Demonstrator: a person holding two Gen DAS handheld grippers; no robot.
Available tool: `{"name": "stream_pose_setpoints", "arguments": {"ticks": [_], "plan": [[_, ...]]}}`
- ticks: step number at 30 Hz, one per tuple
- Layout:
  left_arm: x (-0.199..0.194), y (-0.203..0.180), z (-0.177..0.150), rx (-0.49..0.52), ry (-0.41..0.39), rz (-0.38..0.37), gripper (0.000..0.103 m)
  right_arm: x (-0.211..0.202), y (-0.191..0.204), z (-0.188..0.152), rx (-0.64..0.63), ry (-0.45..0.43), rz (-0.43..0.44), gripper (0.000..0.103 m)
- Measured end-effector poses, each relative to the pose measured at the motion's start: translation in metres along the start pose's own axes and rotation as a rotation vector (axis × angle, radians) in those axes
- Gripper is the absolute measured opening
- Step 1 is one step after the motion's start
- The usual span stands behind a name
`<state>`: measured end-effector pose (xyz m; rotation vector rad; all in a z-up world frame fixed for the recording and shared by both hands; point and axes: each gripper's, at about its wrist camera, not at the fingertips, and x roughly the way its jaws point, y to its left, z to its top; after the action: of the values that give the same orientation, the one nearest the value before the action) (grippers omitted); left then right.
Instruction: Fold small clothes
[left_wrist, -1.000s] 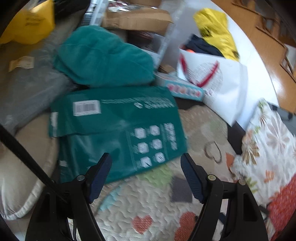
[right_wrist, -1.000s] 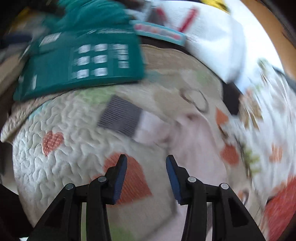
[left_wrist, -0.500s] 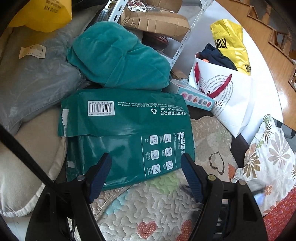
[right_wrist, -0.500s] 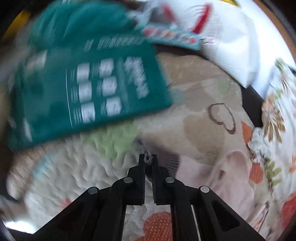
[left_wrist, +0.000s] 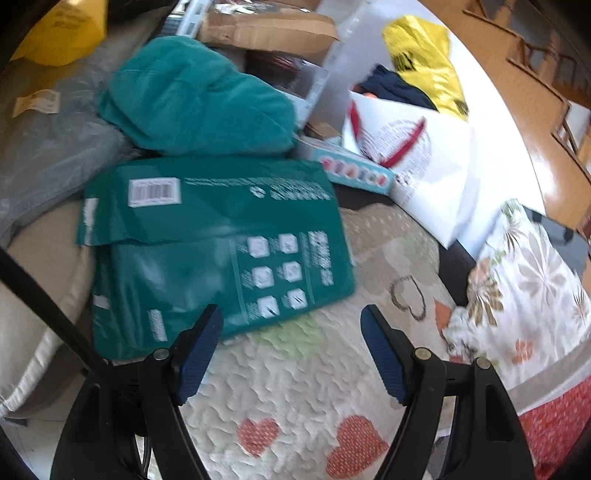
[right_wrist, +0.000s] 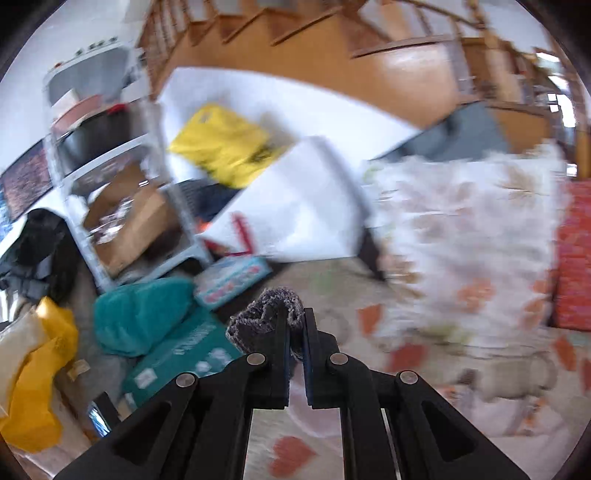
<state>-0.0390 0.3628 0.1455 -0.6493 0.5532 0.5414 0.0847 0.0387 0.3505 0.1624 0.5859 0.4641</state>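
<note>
Right gripper (right_wrist: 294, 325) pinching a grey sock (right_wrist: 264, 319) by a bunched end, lifted clear of the quilt (right_wrist: 332, 406) — rest of the garment hidden below the fingers. Left gripper (left_wrist: 291, 343) hovering spread wide over the quilt, holding nothing.

Risking a slip: thin bite on fuzzy knit (fast swing, view smearing). Also drifting toward the green mailer (left_wrist: 221, 243).

Half a second back: right view pointing down at the quilt; now tilting up — staircase showing.
</note>
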Motion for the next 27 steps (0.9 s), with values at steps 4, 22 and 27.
{"name": "stream_pose_setpoints", "arguments": {"ticks": [4, 22, 27], "plan": [[-0.001, -0.018, -0.010, 0.050, 0.014, -0.033, 0.076, -0.031, -0.071, -0.035, 0.066, 0.062, -0.137, 0.006], [0.005, -0.108, -0.086, 0.363, 0.104, -0.112, 0.076, -0.136, -0.293, -0.271, 0.254, 0.363, -0.465, 0.009], [0.007, -0.126, -0.103, 0.419, 0.124, -0.127, 0.076, -0.151, -0.320, -0.279, 0.339, 0.308, -0.465, 0.030]]}}
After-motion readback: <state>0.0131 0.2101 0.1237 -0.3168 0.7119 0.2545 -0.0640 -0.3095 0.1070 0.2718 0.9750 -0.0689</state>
